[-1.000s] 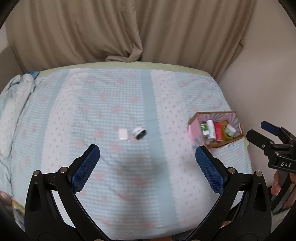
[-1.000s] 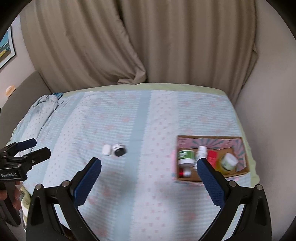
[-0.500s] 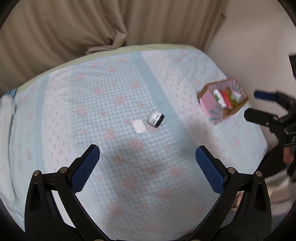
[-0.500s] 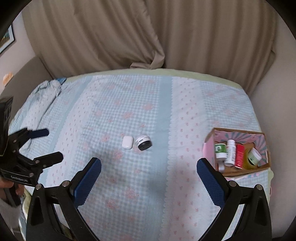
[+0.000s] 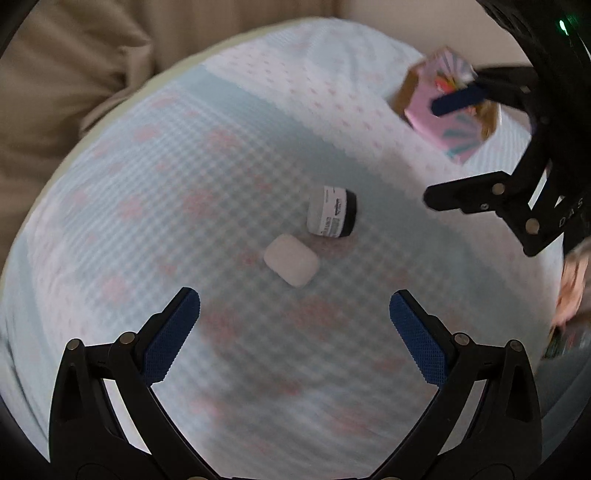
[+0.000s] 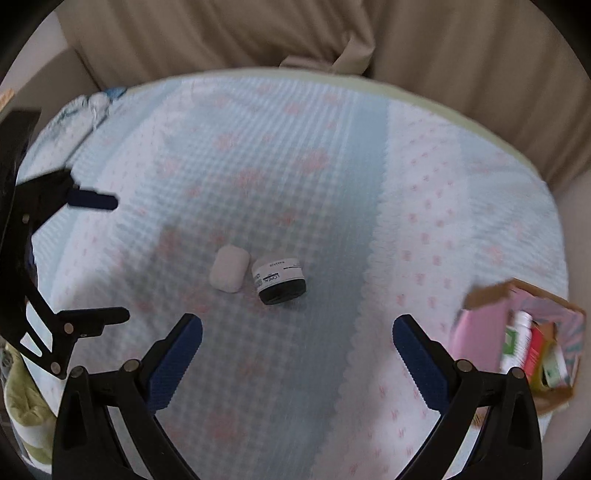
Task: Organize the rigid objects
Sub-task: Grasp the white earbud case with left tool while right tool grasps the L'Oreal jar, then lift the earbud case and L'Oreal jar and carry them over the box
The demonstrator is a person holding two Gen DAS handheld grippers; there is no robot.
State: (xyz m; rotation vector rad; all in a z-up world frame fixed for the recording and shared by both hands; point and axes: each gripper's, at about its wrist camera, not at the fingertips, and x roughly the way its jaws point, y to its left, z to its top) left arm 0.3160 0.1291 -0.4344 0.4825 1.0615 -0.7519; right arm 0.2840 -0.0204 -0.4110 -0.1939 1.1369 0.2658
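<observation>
1. The left gripper [image 5: 294,325] has its blue-padded jaws spread wide with nothing between them, above the patterned bedspread [image 5: 184,184].
2. The right gripper [image 6: 297,343] is equally wide apart and empty. Each tool also shows at the edge of the other's view.
3. Just ahead of both lie a white case [image 5: 291,260] and a small jar [image 5: 332,216], close beside each other; whether they touch is unclear. The jar lies on its side with a printed white label and a black end.
4. The left view puts the case nearer than the jar; the right view sets them side by side, case to the left.
5. Farther off, near the bed's edge, stands a pink cardboard box [image 6: 476,332]. Only the right view looks into it, showing a white bottle [image 6: 522,325], a red container [image 6: 535,350] and a green-labelled jar [image 6: 554,365]. In the left view the right gripper's finger crosses the box, and blur obscures its contents.
6. Only the left view catches a blurred hand [image 5: 572,284] at its right edge.
7. Beige curtains [image 6: 332,33] hang behind the bed in both views.
</observation>
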